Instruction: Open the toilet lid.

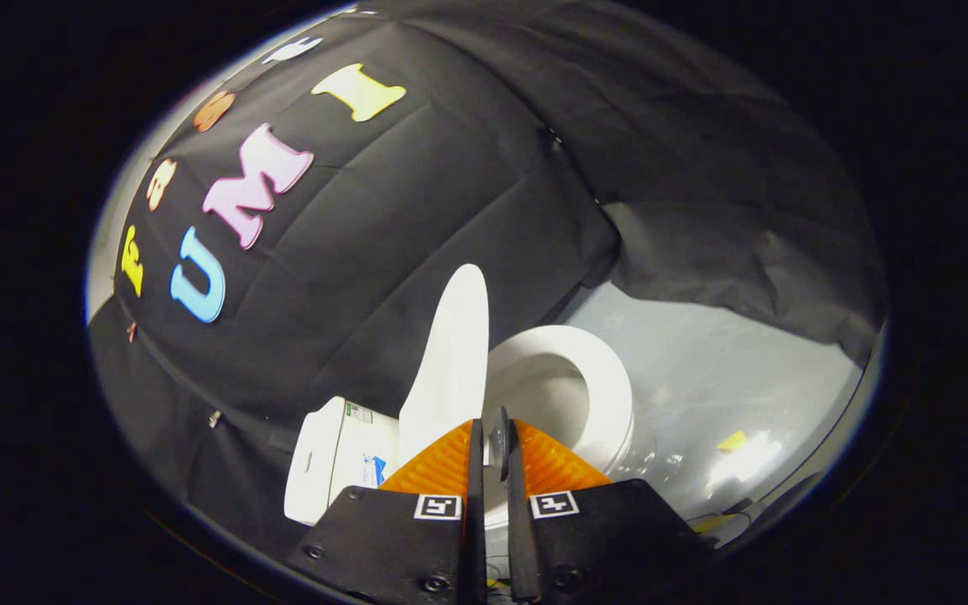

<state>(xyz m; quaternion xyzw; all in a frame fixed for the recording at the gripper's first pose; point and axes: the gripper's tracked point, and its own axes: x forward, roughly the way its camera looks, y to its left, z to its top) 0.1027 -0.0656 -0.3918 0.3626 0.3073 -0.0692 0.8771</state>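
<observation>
The white toilet lid (450, 353) is raised and stands upright, well off the seat (610, 395), so the bowl (547, 395) lies open beside it. The white tank (337, 458) sits behind the lid's hinge end. My gripper (494, 430) is in front of the toilet with its orange fingers (442, 466) drawn together, only a thin slit between them. A small grey round piece shows in that slit at the tips. The lid's lower part is just beyond the fingertips, and I cannot tell whether they touch it.
The booth's black cloth wall (417, 218) hangs close behind the tank and lid and folds round over the far side. A shiny pale floor (728, 378) spreads beyond the bowl, with a small yellow scrap (733, 440) on it.
</observation>
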